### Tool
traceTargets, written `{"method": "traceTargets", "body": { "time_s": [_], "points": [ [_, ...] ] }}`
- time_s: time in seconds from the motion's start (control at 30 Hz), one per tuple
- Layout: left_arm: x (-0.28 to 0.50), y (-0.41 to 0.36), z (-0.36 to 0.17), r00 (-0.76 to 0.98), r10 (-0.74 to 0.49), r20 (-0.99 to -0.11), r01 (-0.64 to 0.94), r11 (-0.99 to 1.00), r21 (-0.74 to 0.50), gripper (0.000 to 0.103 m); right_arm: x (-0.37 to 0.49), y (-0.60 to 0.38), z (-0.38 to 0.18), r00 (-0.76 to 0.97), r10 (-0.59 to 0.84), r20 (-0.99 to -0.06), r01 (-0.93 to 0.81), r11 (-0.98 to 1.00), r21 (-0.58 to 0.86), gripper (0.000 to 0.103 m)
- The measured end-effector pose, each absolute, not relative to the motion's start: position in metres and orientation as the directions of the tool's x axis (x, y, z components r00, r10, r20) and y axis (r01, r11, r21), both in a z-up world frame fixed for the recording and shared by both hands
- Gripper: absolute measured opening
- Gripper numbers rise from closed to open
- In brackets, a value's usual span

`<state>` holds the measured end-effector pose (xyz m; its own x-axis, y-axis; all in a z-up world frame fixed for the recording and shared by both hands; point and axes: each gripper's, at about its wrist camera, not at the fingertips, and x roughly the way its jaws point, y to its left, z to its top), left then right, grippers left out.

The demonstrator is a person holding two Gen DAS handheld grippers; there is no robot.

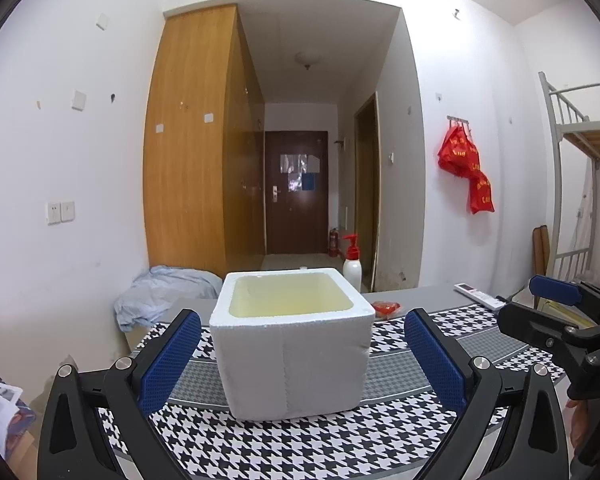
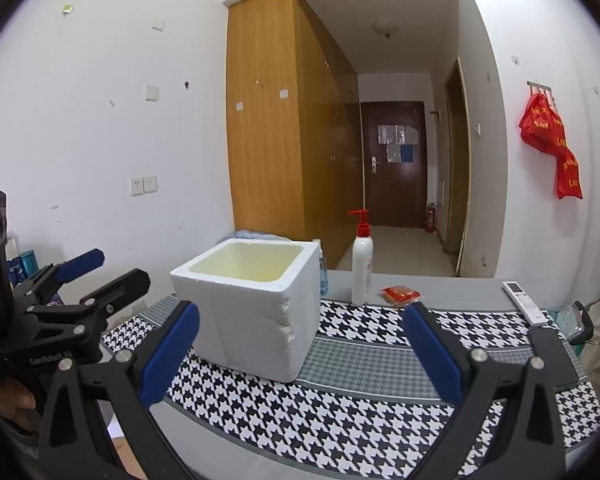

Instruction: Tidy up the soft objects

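A white foam box (image 1: 294, 344) with a yellowish, empty-looking inside stands on a houndstooth cloth (image 1: 300, 444). My left gripper (image 1: 302, 356) is open, its blue pads either side of the box front, not touching it. In the right wrist view the foam box (image 2: 252, 308) sits left of centre, and my right gripper (image 2: 300, 354) is open over the cloth (image 2: 340, 412) with nothing between its fingers. A small red packet (image 2: 400, 294) lies behind the box to the right; it shows as a red packet (image 1: 386, 307) in the left wrist view too.
A white pump bottle (image 2: 362, 268) with a red top stands behind the box. A white remote (image 2: 524, 302) lies at the table's far right. Pale blue fabric (image 1: 164, 294) is heaped beyond the table's left end. A bunk bed frame (image 1: 580, 152) stands at right.
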<state>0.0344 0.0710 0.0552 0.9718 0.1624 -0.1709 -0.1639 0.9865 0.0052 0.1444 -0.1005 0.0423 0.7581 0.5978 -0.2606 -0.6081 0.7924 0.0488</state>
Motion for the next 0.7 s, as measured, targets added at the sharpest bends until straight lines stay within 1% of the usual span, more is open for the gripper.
{"method": "traceTargets", "body": {
  "time_s": [0.13,0.3,0.5,0.7],
  "points": [
    [0.028,0.068,0.048,0.978,0.143,-0.151,-0.145,0.989,-0.002,0.102,0.139,-0.105,0.035,0.767,0.592,-0.246,-0.601,0.798,0.046,0.103],
    [0.020,0.066,0.039,0.979,0.145,-0.143,-0.149,0.989,-0.018,0.102,0.133,-0.109,0.021,0.765,0.592,-0.253,-0.600,0.798,0.052,0.103],
    [0.014,0.060,0.028,0.974,0.157,-0.163,-0.159,0.987,0.001,0.102,0.125,-0.113,0.010,0.766,0.587,-0.262,-0.592,0.803,0.070,0.103],
    [0.004,0.057,0.016,0.974,0.137,-0.180,-0.140,0.990,-0.003,0.102,0.114,-0.115,0.003,0.771,0.578,-0.267,-0.585,0.809,0.065,0.103]
  ]
}}
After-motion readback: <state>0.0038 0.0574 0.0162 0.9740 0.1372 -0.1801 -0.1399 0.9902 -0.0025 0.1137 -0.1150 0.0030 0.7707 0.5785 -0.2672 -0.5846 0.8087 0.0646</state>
